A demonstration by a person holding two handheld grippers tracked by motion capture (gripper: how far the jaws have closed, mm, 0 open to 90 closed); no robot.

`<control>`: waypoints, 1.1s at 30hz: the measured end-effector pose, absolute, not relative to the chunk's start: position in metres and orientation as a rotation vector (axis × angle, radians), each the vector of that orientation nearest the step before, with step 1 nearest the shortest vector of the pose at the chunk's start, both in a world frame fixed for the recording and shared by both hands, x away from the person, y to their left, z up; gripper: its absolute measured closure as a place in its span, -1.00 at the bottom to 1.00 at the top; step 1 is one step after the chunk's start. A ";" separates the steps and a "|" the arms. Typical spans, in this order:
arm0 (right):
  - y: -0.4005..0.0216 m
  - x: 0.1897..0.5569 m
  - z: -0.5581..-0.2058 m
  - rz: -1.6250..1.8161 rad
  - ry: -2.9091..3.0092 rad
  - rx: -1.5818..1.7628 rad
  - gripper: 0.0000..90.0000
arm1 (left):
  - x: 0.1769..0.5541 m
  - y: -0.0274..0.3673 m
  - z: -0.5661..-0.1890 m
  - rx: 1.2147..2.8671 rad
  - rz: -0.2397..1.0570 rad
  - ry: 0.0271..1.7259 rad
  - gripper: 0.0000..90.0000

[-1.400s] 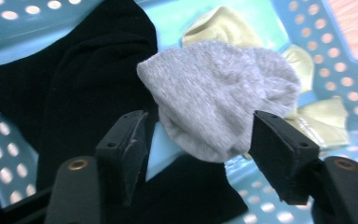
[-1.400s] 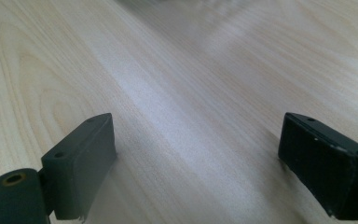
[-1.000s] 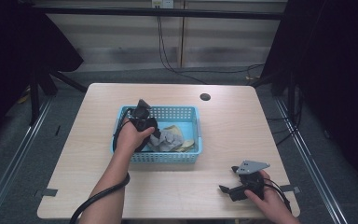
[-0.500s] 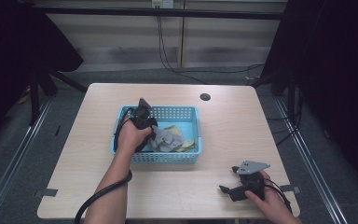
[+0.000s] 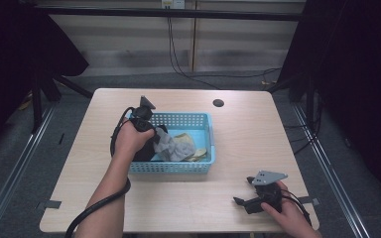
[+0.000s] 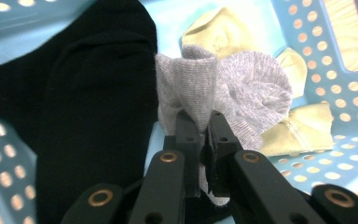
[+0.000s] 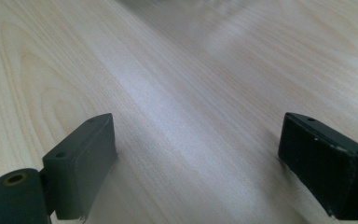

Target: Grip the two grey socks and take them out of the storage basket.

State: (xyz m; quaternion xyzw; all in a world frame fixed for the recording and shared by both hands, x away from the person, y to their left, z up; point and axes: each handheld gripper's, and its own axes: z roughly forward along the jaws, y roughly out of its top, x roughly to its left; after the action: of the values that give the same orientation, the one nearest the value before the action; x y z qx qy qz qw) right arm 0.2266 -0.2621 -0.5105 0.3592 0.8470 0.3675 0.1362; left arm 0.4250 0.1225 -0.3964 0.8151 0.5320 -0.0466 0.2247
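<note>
The left gripper is clamped on a fold of the grey sock, inside the blue perforated basket at table centre. A black sock lies touching it on the left; yellow socks lie to its right. Risk: the grip takes only a thin fold, so the sock may slip free or drag a neighbour on lifting. The right gripper rests on the table at near right, jaws spread wide, holding nothing.

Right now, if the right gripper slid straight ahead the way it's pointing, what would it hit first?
Probably nothing close: the right gripper, jaws open, lies low over the bare table, and its own view shows just wood ahead. In the high view it points left along the front edge, seemingly passing the blue basket.
</note>
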 end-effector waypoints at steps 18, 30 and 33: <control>-0.266 0.221 -0.510 1.064 2.453 1.037 -0.76 | 0.424 0.134 -0.348 2.329 -0.107 1.448 0.90; -0.268 0.219 -0.510 1.058 2.448 1.047 -0.76 | 0.421 0.143 -0.322 2.326 -0.087 1.446 0.90; -0.268 0.218 -0.510 1.056 2.448 1.050 -0.76 | 0.419 0.150 -0.317 2.317 -0.084 1.454 0.90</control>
State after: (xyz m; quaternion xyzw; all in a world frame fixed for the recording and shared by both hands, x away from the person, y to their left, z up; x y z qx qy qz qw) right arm 0.2183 -0.2680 -0.5099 0.3628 0.8462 0.3651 0.1377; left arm 0.4194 0.1499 -0.3172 0.8293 0.5206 -0.0299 0.2009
